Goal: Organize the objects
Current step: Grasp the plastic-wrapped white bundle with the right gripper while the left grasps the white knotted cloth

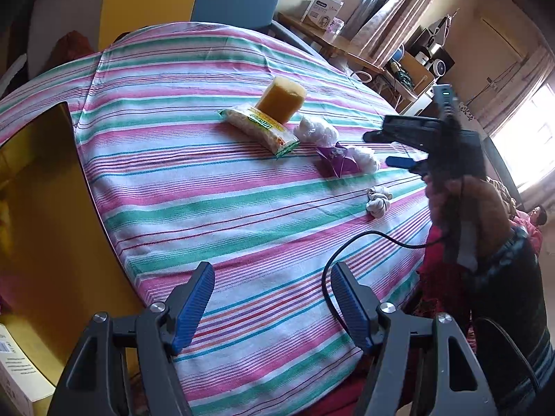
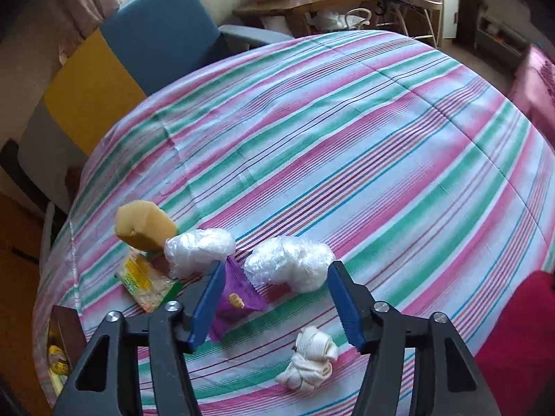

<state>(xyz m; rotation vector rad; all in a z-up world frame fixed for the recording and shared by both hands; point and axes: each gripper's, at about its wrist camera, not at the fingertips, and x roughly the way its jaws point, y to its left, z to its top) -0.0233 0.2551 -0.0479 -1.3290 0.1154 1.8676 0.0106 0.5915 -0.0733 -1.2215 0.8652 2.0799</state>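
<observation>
Surface: striped tablecloth in pink, green and white over a round-looking table; its near edge falls away just ahead of the left gripper, its left edge meets a yellow box wall.

Left gripper: blue-padded fingers spread wide, nothing between them, hovering over bare cloth at the near rim. A black cable loops across the cloth beside it.

Right gripper: fingers spread apart, holding nothing, poised above the cluster of items; in the left view it shows at the table's right side.

Items, grouped toward one side of the table:
- yellow sponge, standing on edge against the noodle packet;
- two white plastic bundles, near each other, a purple wrapper between and in front of them;
- knotted white cloth, apart from the rest, nearest the right gripper's fingers.

Open room: a broad stretch of bare cloth lies beyond the items toward the far edge, and another between the items and the left gripper.

Beyond the rim: blue chair, wooden desk.
</observation>
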